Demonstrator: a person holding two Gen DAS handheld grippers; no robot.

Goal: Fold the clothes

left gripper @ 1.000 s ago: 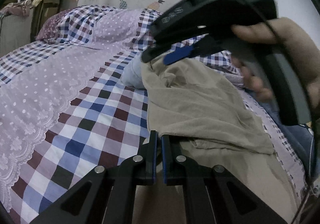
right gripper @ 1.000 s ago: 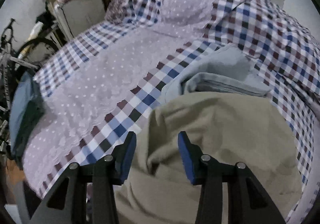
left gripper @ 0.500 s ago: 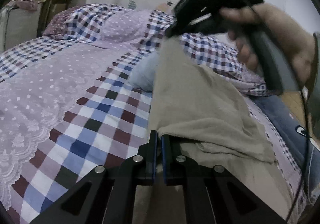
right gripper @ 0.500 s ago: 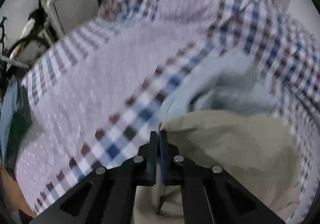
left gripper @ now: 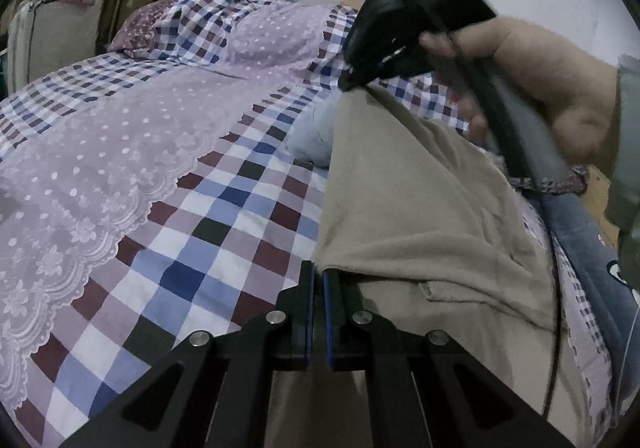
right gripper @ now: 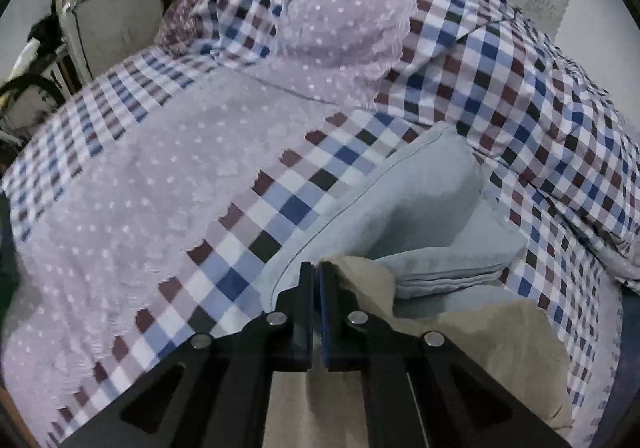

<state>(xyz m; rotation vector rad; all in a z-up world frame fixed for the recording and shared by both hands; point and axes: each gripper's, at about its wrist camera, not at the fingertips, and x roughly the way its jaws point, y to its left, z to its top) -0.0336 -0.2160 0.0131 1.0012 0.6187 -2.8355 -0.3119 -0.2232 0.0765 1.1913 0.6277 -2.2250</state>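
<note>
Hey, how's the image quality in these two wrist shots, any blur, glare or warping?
Left wrist view: dim indoor light, the right gripper and the hand holding it smeared by motion blur; fisheye bends the checked bedspread. Right wrist view: slightly soft overall, dark vignette corners, no glare; the beige garment stays readable.

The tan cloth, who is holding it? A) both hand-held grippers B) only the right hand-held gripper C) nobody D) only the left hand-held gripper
A: the left hand-held gripper and the right hand-held gripper are each pinched shut on an edge of the tan cloth.
</note>
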